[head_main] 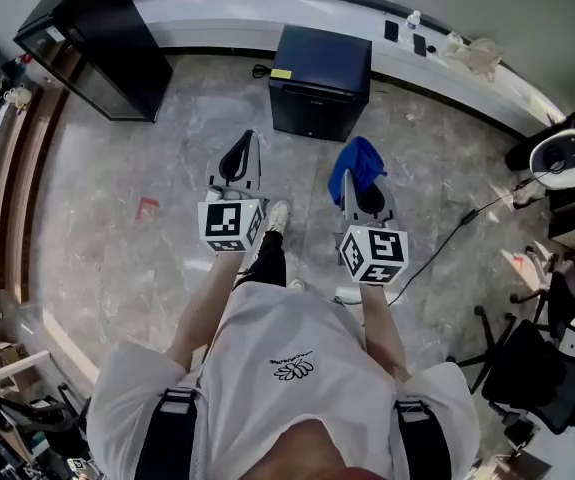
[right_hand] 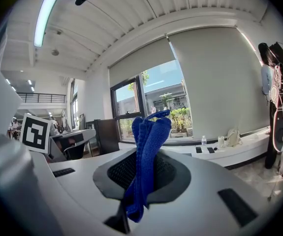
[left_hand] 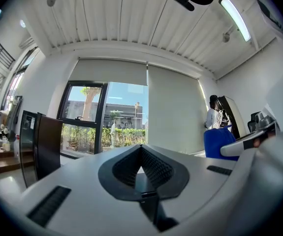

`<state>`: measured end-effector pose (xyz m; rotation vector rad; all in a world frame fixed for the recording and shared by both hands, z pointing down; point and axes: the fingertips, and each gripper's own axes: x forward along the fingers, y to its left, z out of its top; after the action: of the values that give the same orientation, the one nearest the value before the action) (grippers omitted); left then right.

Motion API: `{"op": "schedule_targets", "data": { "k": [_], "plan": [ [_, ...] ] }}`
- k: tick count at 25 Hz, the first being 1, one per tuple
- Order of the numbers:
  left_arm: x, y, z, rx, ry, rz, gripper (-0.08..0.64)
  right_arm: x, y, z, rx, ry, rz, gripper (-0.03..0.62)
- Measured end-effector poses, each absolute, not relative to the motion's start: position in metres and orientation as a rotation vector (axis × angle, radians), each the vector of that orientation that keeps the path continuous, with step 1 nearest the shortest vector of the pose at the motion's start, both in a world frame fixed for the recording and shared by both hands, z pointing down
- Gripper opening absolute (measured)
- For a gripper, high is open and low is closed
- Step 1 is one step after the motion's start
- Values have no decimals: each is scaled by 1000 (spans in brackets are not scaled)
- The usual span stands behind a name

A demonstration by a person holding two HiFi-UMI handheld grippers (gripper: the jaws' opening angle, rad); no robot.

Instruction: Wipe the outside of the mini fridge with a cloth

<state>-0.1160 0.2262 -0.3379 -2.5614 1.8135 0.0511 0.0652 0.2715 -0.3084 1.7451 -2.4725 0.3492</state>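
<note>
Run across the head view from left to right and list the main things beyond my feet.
black cabinet → left gripper → mini fridge → pale bag. The right gripper, shut on the blue cloth, overlaps the fridge's span, so it is left out.

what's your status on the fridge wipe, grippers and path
Left gripper shut, empty. Right gripper shut on blue cloth. Mini fridge ahead on the floor, not yet touched. Nothing in the way.
</note>
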Motion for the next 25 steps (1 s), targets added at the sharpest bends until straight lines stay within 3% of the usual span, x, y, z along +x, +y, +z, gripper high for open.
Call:
{"op": "schedule_targets", "data": {
  "k": [12,25],
  "plan": [
    [-130,21,-366,-2608,1677,90,5,31,66,-344,1801,-2473,261,67],
    [-107,-62,-345,-2656,1670,54,5,45,-23,-342,1811,-2445,245,67]
  ]
}}
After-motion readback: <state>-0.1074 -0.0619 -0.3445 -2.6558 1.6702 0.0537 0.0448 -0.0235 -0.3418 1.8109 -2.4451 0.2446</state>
